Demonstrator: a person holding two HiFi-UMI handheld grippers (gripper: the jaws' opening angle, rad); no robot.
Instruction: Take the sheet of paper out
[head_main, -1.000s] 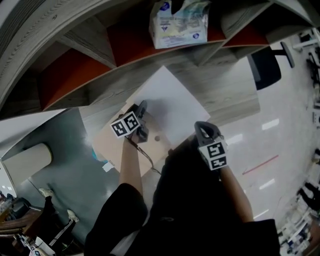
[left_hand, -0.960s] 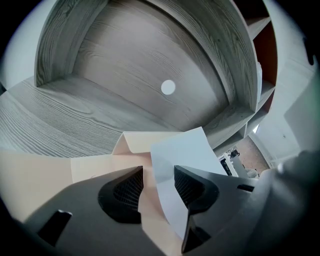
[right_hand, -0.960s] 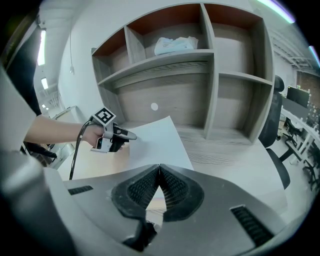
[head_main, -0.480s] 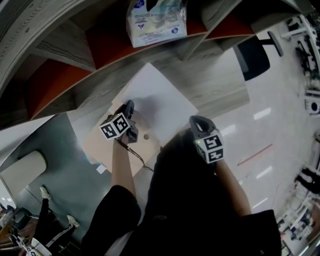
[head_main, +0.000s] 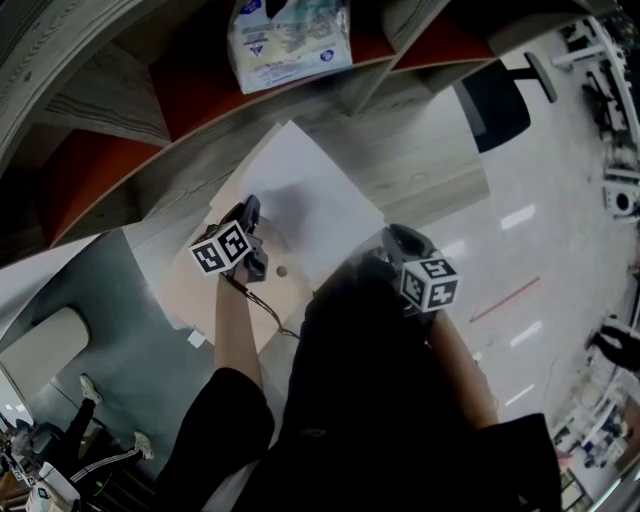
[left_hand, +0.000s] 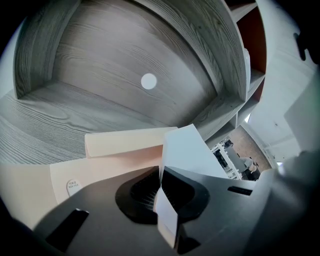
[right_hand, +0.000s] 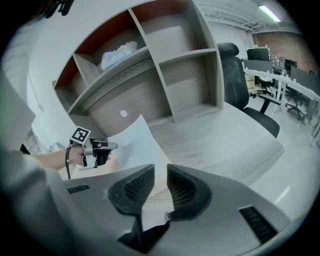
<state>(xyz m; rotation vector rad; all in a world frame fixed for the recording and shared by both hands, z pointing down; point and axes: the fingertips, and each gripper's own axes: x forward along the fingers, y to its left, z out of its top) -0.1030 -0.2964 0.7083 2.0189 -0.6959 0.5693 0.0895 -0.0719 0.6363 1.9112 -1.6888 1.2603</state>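
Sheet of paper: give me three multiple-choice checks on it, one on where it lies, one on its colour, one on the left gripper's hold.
1. The sheet of paper lies: A in a shelf compartment; B partly on the folder on the desk; C on the floor.
2. Its colour is: A yellow; B blue; C white.
3. Between the jaws of the left gripper stands: A the sheet's edge; B nothing; C a cable.

Answers:
1 B: the head view shows it overlapping the tan folder on the wood desk.
2 C: it is plain white in every view.
3 A: the left gripper view shows the jaws closing on the sheet's edge.
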